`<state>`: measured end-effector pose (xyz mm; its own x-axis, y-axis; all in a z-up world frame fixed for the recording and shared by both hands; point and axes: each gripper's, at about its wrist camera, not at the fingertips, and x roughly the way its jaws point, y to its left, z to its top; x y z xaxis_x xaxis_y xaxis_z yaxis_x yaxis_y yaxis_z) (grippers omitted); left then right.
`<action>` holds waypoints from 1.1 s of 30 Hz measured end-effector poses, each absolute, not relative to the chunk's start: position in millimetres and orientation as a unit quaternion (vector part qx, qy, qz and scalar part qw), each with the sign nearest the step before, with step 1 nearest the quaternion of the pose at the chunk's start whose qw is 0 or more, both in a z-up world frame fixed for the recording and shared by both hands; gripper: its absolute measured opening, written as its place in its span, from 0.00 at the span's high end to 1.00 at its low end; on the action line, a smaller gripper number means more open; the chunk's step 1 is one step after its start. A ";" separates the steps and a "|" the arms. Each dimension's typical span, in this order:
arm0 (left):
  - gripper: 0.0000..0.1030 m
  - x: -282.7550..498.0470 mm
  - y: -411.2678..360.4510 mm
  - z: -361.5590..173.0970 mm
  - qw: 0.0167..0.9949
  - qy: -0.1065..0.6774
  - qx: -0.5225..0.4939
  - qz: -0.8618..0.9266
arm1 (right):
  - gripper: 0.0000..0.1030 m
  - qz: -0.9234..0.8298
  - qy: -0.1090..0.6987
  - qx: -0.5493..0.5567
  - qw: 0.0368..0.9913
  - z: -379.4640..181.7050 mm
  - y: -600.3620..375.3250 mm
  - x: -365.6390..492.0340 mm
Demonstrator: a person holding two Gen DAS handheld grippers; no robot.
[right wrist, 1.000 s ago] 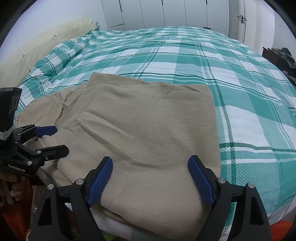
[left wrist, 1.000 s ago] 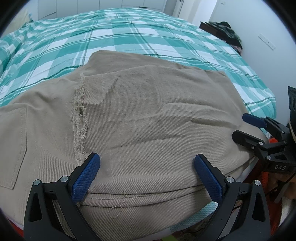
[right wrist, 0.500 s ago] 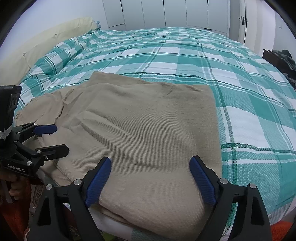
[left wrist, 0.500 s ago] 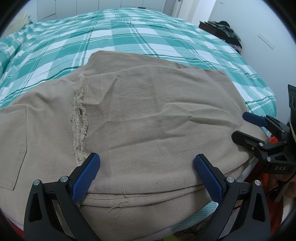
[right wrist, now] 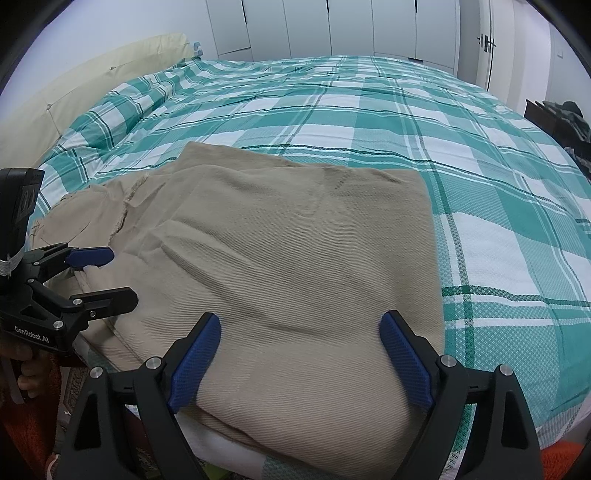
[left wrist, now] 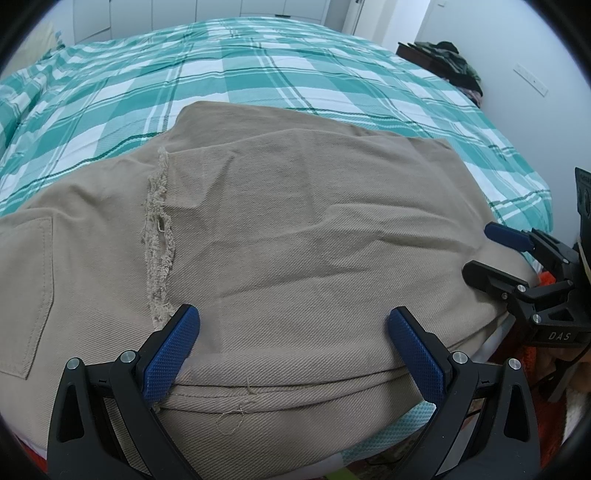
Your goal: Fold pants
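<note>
Left wrist view: the beige pants (left wrist: 303,236) lie folded over on the bed (left wrist: 258,74), at its near edge, and they fill most of the frame. The left hand-held gripper (left wrist: 293,345) hovers just above the near fold of the pants, its blue-padded fingers (left wrist: 171,352) spread wide, nothing between them. A frayed hem (left wrist: 159,240) runs down the cloth just beyond the left pad, and a stitched back pocket (left wrist: 26,291) sits at the far left of the pants. Off the right side of the pants, the right hand-held gripper (left wrist: 491,254) comes in sideways at the cloth's edge, jaws apart, gripping nothing.

Over to the right wrist view: same pants (right wrist: 295,266), seen from the other end, a squared-off folded stack with layered edges showing at the near corner. The right hand-held gripper (right wrist: 301,354) is held low over that near corner, fingers wide apart and empty, cloth showing in the gap. Left of the pants, the left hand-held gripper (right wrist: 99,275) points in over the cloth, one blue pad up, one black finger below, open too. Its lower finger looks to be at the fabric's edge; whether it touches, I cannot tell. Beyond the pants spreads the green-and-white checked bed cover (right wrist: 406,122), with a cream headboard (right wrist: 74,88) at the bed's left end and white wardrobe doors (right wrist: 332,26) behind.
</note>
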<state>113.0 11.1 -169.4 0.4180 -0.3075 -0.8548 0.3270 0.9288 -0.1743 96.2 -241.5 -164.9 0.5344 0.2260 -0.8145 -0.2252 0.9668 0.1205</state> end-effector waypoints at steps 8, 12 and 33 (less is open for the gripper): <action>0.01 112.6 10.6 -169.4 0.842 0.505 0.010 -0.188 | 0.13 0.128 0.465 0.000 0.876 -165.1 -240.6 95.7; 0.01 112.5 10.4 -169.4 0.842 0.505 0.010 -0.188 | 0.13 0.129 0.464 -0.002 0.876 -165.0 -240.2 95.8; 0.01 106.0 18.9 -161.3 0.820 0.541 0.013 -0.185 | 0.12 0.129 0.465 -0.003 0.876 -165.2 -238.0 94.8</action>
<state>106.0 18.9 -161.3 0.3465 -0.2905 -0.8919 0.3183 0.9309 -0.1795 94.8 -238.0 -165.2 0.5349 0.2224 -0.8151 -0.2289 0.9668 0.1136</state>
